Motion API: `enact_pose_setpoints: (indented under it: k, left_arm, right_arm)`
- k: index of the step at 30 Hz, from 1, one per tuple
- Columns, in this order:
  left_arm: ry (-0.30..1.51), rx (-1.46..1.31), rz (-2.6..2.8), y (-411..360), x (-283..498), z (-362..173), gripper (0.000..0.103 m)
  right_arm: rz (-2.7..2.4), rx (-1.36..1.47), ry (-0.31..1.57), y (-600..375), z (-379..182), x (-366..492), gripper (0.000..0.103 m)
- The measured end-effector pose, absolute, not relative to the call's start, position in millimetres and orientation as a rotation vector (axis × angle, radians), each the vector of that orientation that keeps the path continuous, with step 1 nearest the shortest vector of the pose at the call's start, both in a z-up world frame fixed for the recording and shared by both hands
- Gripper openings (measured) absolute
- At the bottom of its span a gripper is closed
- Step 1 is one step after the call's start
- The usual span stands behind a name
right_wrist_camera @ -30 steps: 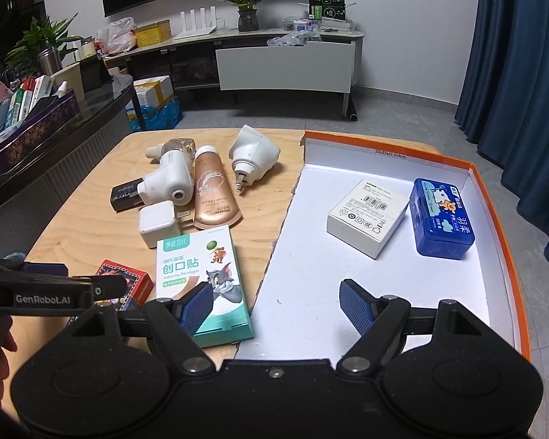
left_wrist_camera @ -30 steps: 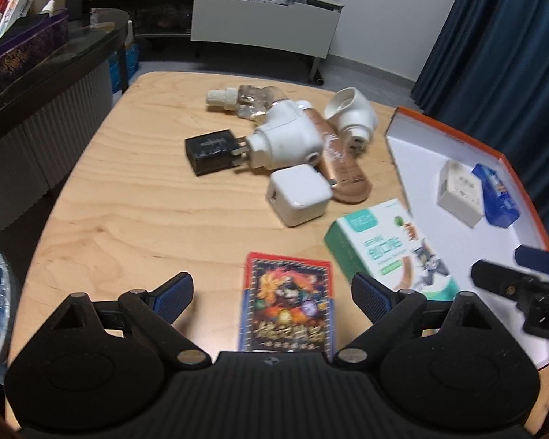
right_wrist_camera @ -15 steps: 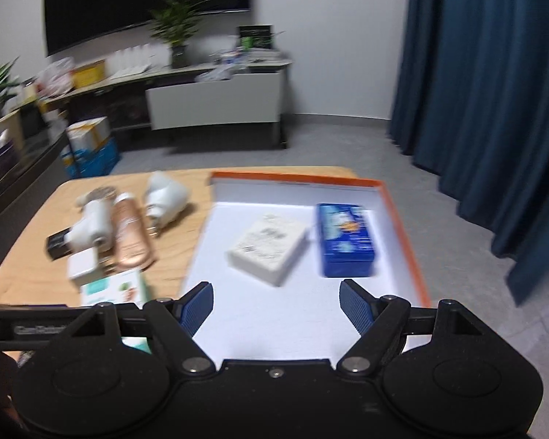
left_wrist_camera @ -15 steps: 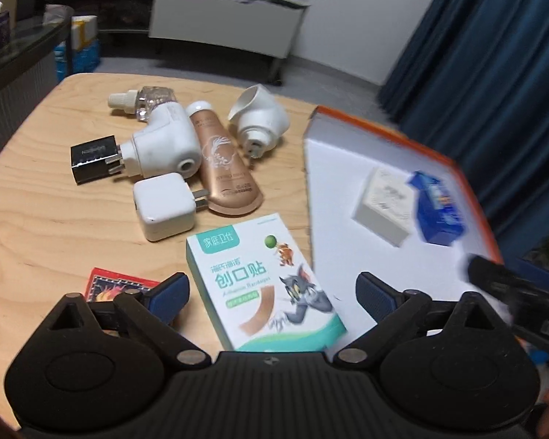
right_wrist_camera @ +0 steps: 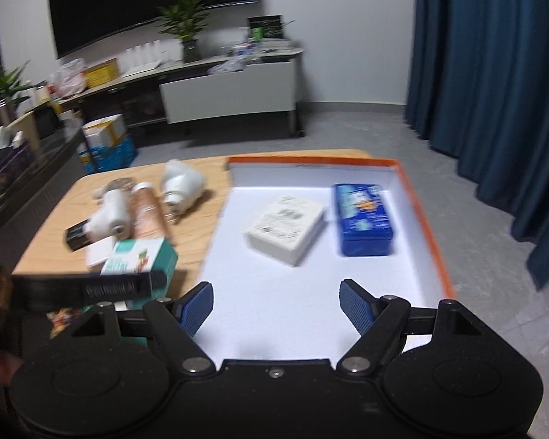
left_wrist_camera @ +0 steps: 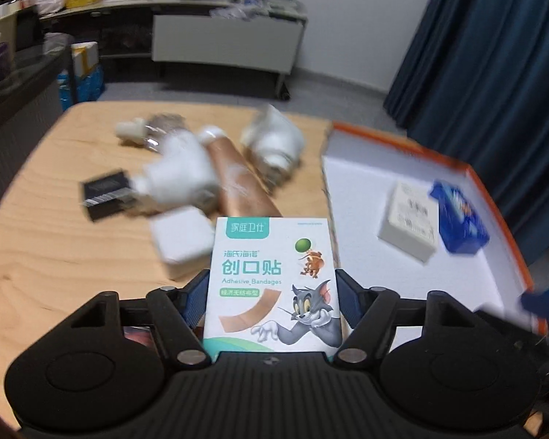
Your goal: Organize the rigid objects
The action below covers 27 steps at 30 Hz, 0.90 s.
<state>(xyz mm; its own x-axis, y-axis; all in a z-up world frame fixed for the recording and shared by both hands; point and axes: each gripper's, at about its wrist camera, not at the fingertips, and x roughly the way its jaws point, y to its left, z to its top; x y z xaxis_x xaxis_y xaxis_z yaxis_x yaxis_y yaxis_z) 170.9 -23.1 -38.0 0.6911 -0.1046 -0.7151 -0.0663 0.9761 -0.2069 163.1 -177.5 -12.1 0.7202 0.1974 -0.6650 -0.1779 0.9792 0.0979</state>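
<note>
A white and teal adhesive bandage box (left_wrist_camera: 271, 278) sits between the blue pads of my left gripper (left_wrist_camera: 271, 285). The jaws are closing and both pads touch its sides. The box stays sharp while the table behind it blurs. In the right wrist view the same box (right_wrist_camera: 139, 259) is tilted, just left of the tray. My right gripper (right_wrist_camera: 276, 300) stands open over the white floor of the orange-rimmed tray (right_wrist_camera: 311, 161), with nothing between its fingers. A white box (right_wrist_camera: 283, 228) and a blue tin (right_wrist_camera: 364, 219) lie in the tray.
On the wooden table (left_wrist_camera: 55, 256) lie a black charger (left_wrist_camera: 104, 194), a white cube charger (left_wrist_camera: 181, 241), white plug adapters (left_wrist_camera: 179, 175), a copper tube (left_wrist_camera: 241, 190) and a card pack (right_wrist_camera: 64, 318). Dark curtains (right_wrist_camera: 494, 73) hang to the right.
My left gripper moved right from the card pack to the bandage box and its jaws closed onto it. The right gripper drifted over the tray, still open.
</note>
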Motion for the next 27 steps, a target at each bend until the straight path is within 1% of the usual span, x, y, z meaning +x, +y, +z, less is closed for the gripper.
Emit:
enact_pose_setpoints:
  k: [2, 5, 7, 10, 17, 18, 19, 20, 21, 22, 27]
  left_arm:
    - [0.771, -0.203, 0.006, -5.1, 159.5, -25.8, 0.071]
    - [0.742, -0.270, 0.033, 34.0, 145.4, -10.4, 0.071]
    - [0.726, -0.261, 0.079, 55.3, 134.8, -3.8, 0.071]
    - [0.723, -0.217, 0.170, 80.8, 119.0, -4.2, 0.071]
    - [0.757, -0.294, 0.233, 116.8, 96.8, -17.7, 0.071]
    - [0.756, -0.298, 0.232, 117.8, 95.3, -17.9, 0.071]
    - [0.756, -0.301, 0.230, 118.0, 94.5, -18.1, 0.071]
    - [0.756, -0.307, 0.227, 117.7, 94.4, -18.7, 0.071]
    - [0.755, -0.312, 0.224, 117.5, 94.2, -19.0, 0.071]
    - [0.754, -0.312, 0.220, 117.2, 94.0, -19.4, 0.071]
    - [0.757, -0.306, 0.201, 110.2, 99.2, -27.4, 0.071]
  right_arm:
    - [0.275, 0.042, 0.766, -161.1, -14.8, 160.3, 0.090]
    - [0.405, 0.053, 0.817, -125.5, -21.5, 153.7, 0.090]
    - [0.473, 0.054, 0.859, -97.6, -28.2, 149.4, 0.090]
    - [0.534, 0.039, 0.892, -56.4, -35.5, 142.2, 0.090]
    - [0.427, -0.045, 0.957, 5.5, -61.5, 153.8, 0.090]
    - [0.413, -0.067, 0.938, 10.2, -64.2, 155.3, 0.092]
    - [0.404, -0.104, 0.914, 14.5, -66.7, 155.8, 0.089]
    - [0.408, -0.138, 0.886, 17.9, -68.1, 155.7, 0.083]
    - [0.403, -0.161, 0.867, 19.4, -68.6, 155.9, 0.074]
    - [0.415, -0.160, 0.857, 17.7, -68.2, 156.2, 0.071]
    - [0.390, -0.156, 0.827, -1.1, -62.7, 155.4, 0.070]
